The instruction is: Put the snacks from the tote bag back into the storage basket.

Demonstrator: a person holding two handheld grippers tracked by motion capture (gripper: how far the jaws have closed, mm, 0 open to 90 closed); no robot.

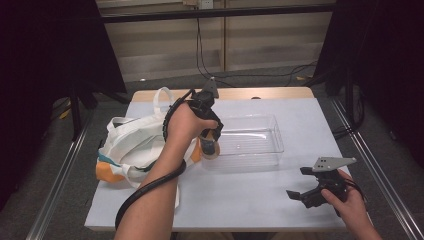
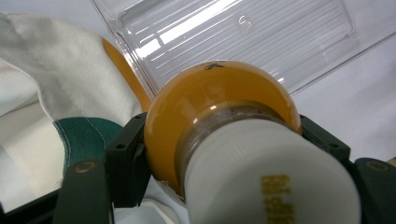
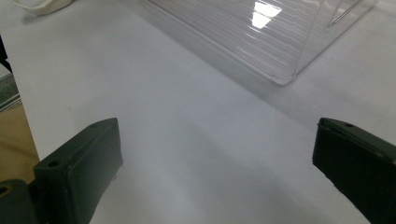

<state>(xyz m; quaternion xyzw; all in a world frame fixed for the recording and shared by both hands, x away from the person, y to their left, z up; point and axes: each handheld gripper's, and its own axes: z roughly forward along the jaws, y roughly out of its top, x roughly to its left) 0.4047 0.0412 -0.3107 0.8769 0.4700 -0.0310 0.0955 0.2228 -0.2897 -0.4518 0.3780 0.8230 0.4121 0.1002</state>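
An orange bottle (image 2: 219, 98) with a white ribbed cap (image 2: 266, 177) is clamped between the jaws of my left gripper (image 2: 229, 147). In the high view my left gripper (image 1: 209, 134) points down and holds the bottle (image 1: 210, 149) just off the left end of a clear plastic tray (image 1: 270, 150), beside a white tote bag (image 1: 132, 140). My right gripper (image 1: 305, 192) rests near the table's front right, its jaws spread wide. Nothing lies between them in the right gripper view (image 3: 217, 144), where bare white table shows.
The tote bag (image 2: 70, 88) has orange and green patches and lies crumpled on the left of the white table (image 1: 260, 195). The ribbed tray (image 3: 261, 32) stands in the middle. Black curtains and cables lie beyond the far edge.
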